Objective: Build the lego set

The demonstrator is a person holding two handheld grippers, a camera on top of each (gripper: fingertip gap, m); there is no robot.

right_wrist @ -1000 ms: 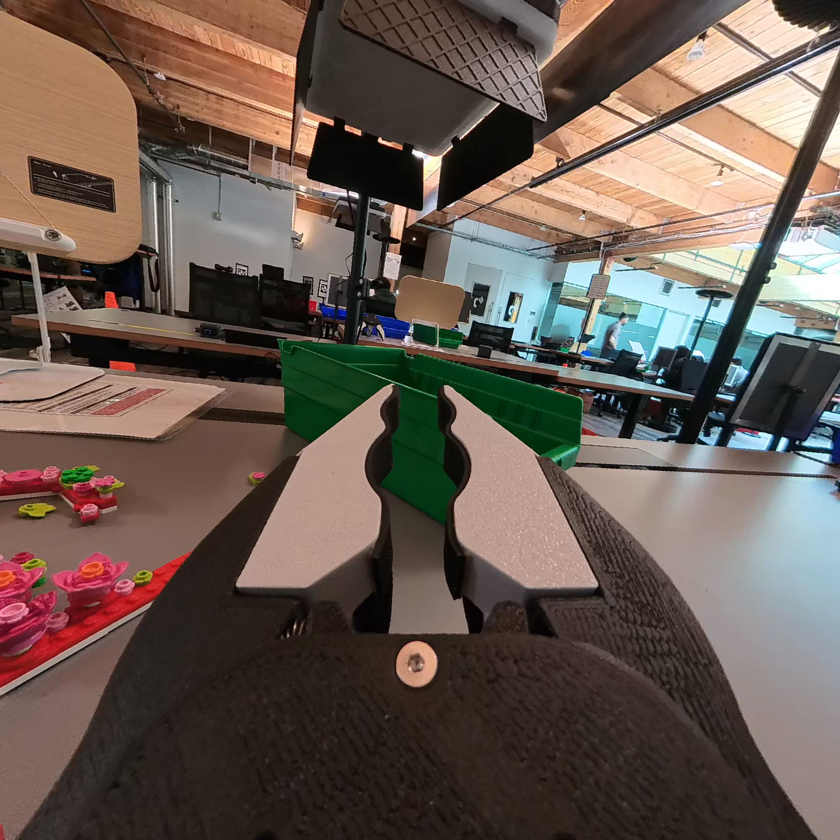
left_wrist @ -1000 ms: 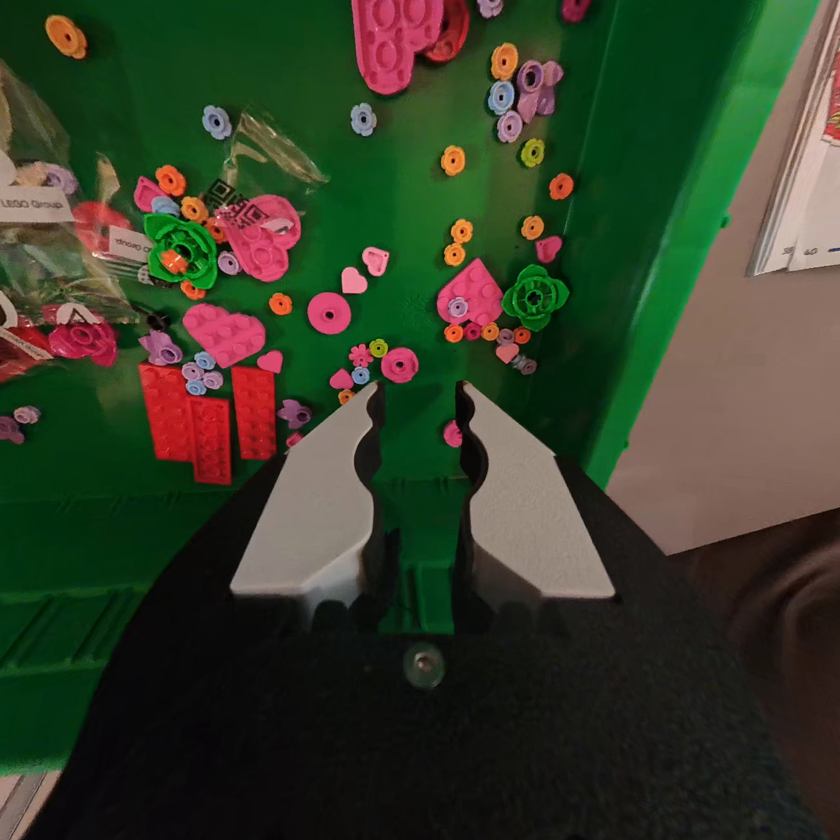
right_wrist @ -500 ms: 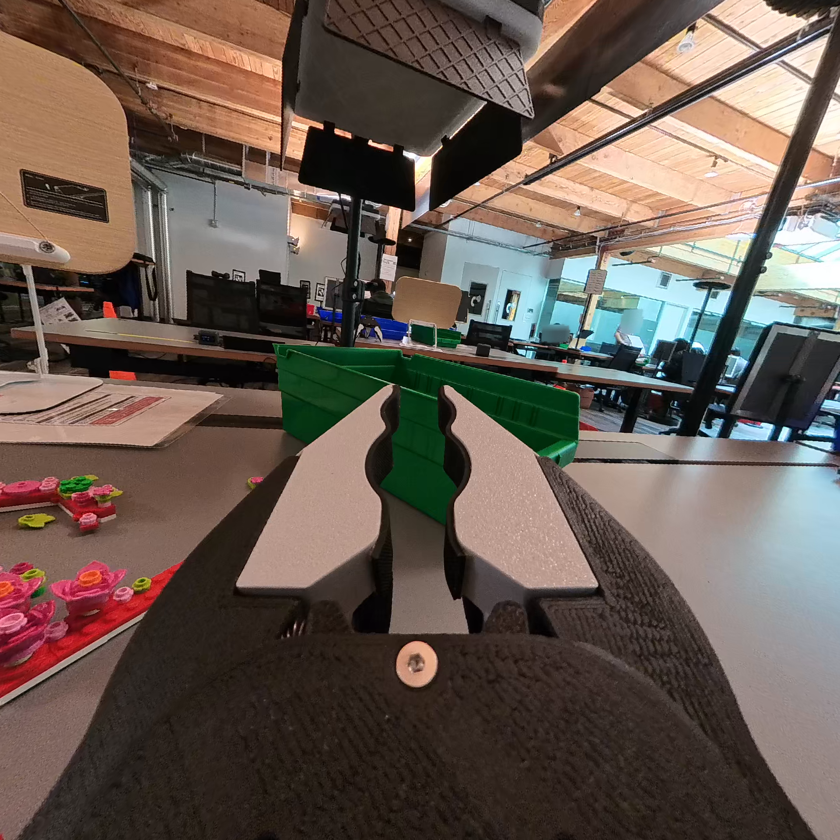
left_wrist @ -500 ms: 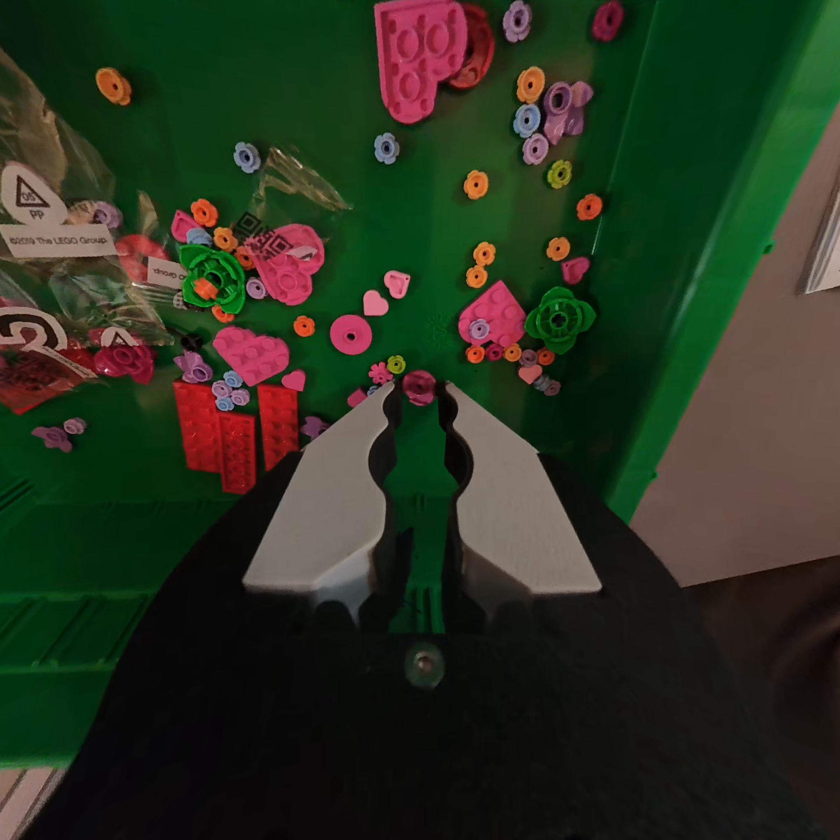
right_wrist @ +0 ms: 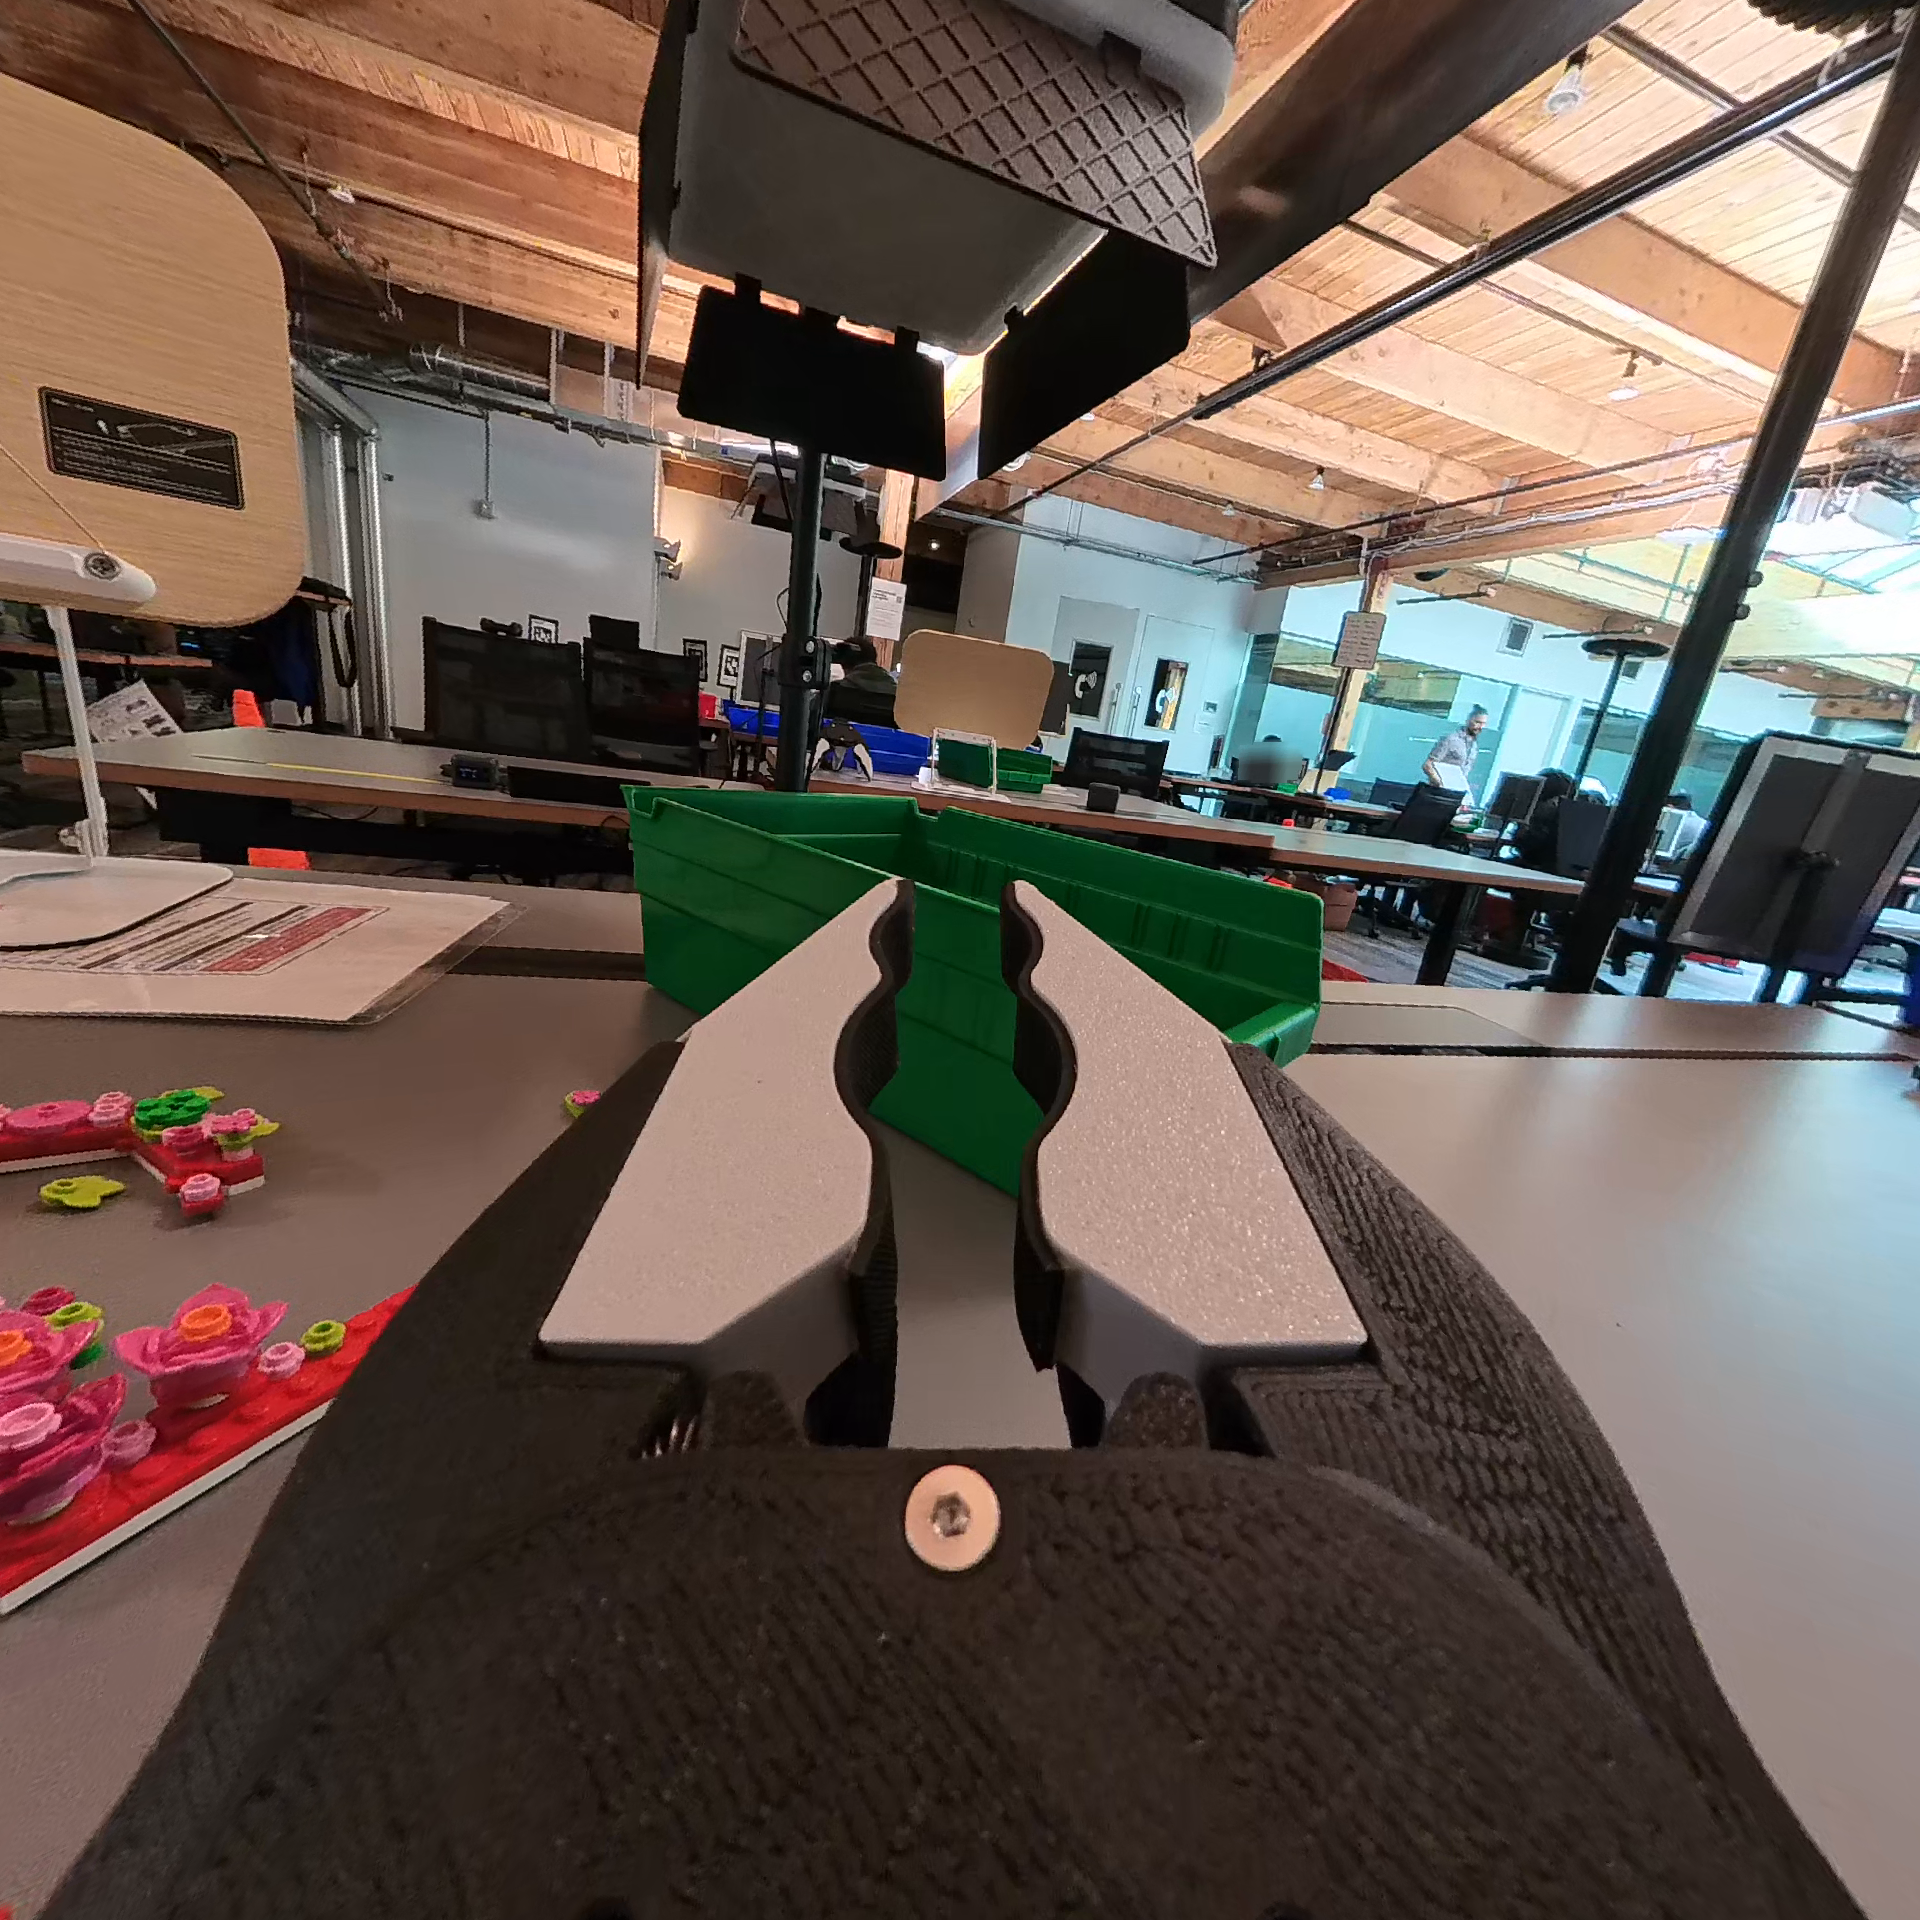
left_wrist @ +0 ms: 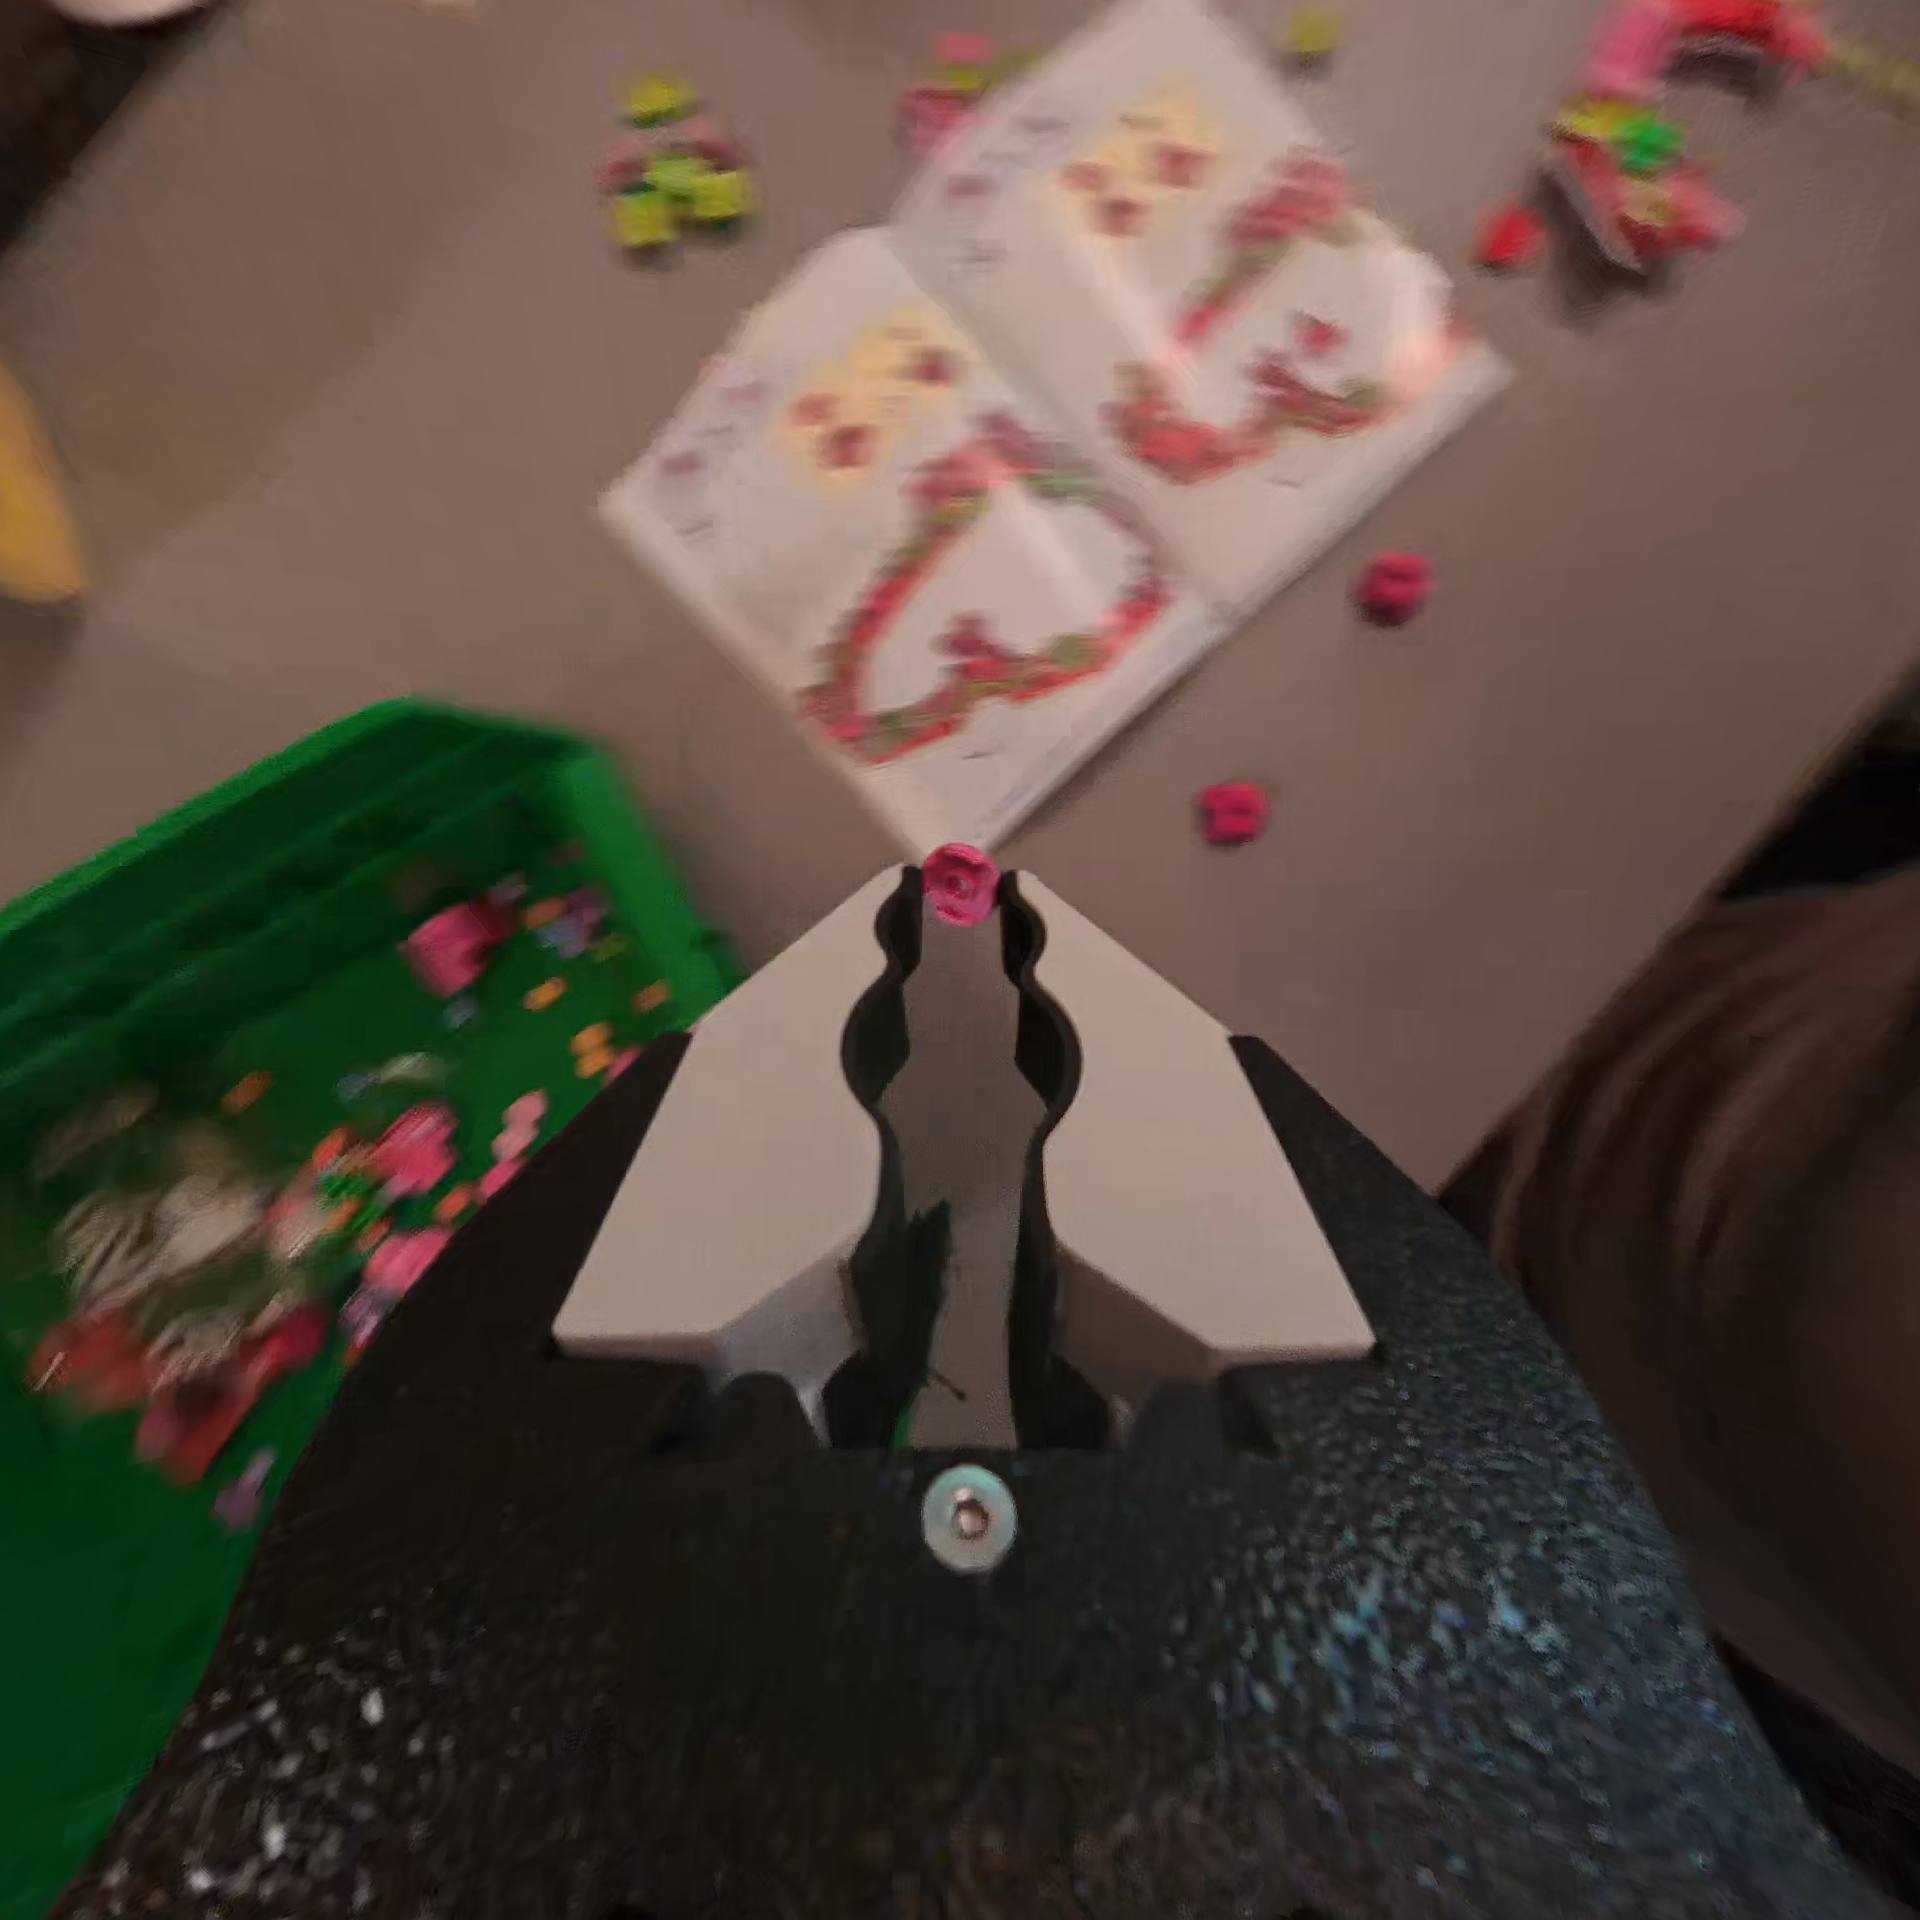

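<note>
- Underneath everything lies a grey table point(right_wrist: 1621, 1247), and beyond it in the right wrist view opens a large office room with a wooden beam ceiling point(right_wrist: 1507, 239), long desks and dark chairs.
- Far back, a few people sit or stand by glass walls; they are too small to count surely.
- One green bin point(right_wrist: 790, 883) stands on the table straight ahead of the right gripper point(right_wrist: 958, 894), whose two fingers are slightly apart with nothing between them.
- One laminated sheet point(right_wrist: 260, 956) lies at the left, under a white lamp base; it bears print, and a wooden panel point(right_wrist: 135, 312) above carries a dark label.
- Low at the left sits a red plate with pink flowers point(right_wrist: 156, 1382), and farther back a smaller red piece topped with green and pink point(right_wrist: 177, 1132).
- From above, the left gripper point(left_wrist: 961, 896) pinches one small pink round piece point(left_wrist: 960, 883) at its very tips, held over the table just past the bin's corner.
- One open instruction booklet point(left_wrist: 1049, 457) lies ahead of it, its printed pages blurred.
- Two loose pink pieces point(left_wrist: 1232, 812) rest right of the booklet, well apart from each other.
- Inside the bin point(left_wrist: 312, 790), many small pink, orange and red pieces point(left_wrist: 416, 1143) are scattered, too blurred to count.
- Other blurred brick clusters sit at the far edge: one yellow-green point(left_wrist: 675, 187), one red and pink point(left_wrist: 1642, 177).
</note>
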